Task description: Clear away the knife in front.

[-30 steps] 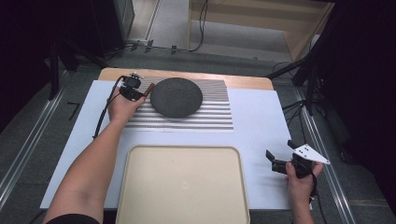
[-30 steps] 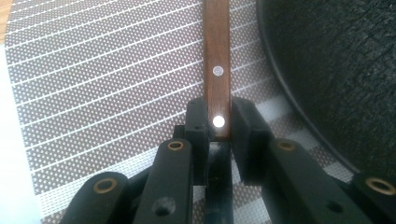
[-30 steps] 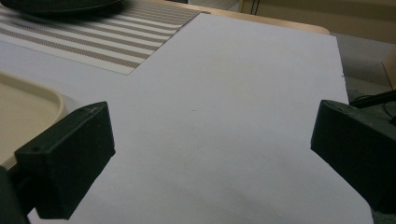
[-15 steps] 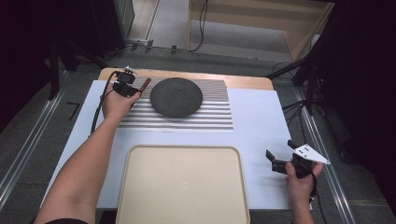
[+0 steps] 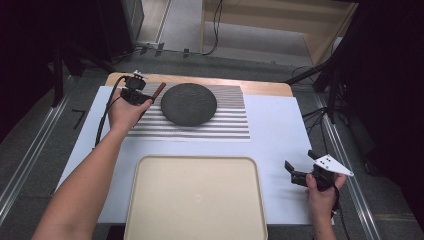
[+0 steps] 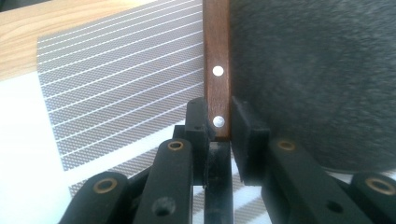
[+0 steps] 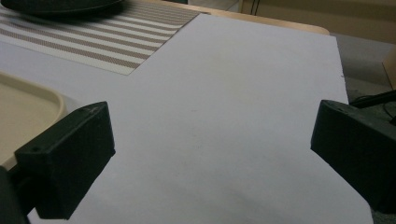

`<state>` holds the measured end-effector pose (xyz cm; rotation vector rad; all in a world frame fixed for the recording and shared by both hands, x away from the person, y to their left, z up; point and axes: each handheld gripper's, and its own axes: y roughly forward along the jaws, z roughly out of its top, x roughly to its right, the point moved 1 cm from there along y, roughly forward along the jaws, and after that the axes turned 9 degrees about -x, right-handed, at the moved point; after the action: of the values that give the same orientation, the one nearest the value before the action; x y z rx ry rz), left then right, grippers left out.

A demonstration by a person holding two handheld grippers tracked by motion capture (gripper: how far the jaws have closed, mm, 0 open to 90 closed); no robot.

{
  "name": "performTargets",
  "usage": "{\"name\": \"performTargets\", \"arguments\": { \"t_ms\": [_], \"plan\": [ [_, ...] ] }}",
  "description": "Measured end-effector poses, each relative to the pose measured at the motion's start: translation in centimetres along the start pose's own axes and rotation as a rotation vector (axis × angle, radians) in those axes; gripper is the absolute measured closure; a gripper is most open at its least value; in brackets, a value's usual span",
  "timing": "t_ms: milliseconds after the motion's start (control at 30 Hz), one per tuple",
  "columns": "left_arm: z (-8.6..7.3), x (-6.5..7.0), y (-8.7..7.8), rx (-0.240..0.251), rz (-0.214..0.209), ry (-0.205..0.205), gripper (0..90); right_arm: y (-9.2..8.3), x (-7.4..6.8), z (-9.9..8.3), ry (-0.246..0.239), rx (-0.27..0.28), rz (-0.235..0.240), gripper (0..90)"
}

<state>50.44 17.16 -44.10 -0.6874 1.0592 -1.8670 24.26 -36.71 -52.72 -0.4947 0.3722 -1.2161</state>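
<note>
left gripper gripping wooden handle beside dark plate | right gripper idling open | tray waiting empty

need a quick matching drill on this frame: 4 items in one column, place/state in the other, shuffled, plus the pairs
Things:
1. wooden handle
2. tray
3. right gripper
4. dark round pan

Places or states:
A. on the striped mat
B. jaws wide apart, nothing between them, over the white sheet
C. clamped between the left gripper jaws
D. bare, at the table's near edge

Pairs: 1-C, 2-D, 3-B, 4-A
</note>
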Motion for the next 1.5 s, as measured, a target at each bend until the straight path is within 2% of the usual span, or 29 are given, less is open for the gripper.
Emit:
{"name": "performTargets", "arguments": {
  "t_ms": [100,433,533,600,900,1133,1500],
  "plan": [
    [-0.5,0.7,-0.5,0.016,-0.009,0.002,76.8,0.0,0.0,0.0,0.000,-0.002,0.000,0.0],
    [-2.5,2.9,-2.2,0.051,-0.030,0.047,76.8,0.0,0.0,0.0,0.001,-0.002,-0.003,0.0],
    [-3.3,3.2,-2.7,0.060,-0.047,0.050,76.8,0.0,-0.1,0.0,-0.003,-0.002,-0.004,0.0],
    [-3.9,3.4,-3.0,0.075,-0.060,0.037,76.8,0.0,-0.1,0.0,-0.004,-0.003,-0.006,0.0],
    [-7.0,4.2,-4.9,0.101,-0.091,0.049,76.8,0.0,-0.1,0.0,-0.004,-0.003,-0.008,0.0],
    [-9.0,5.3,-6.2,0.124,-0.098,0.073,76.8,0.0,-0.1,0.0,-0.003,-0.003,-0.008,0.0],
    [-11.9,7.6,-7.3,0.140,-0.128,0.111,76.8,0.0,-0.1,0.0,-0.004,-0.001,-0.008,0.0]
  ]
}}
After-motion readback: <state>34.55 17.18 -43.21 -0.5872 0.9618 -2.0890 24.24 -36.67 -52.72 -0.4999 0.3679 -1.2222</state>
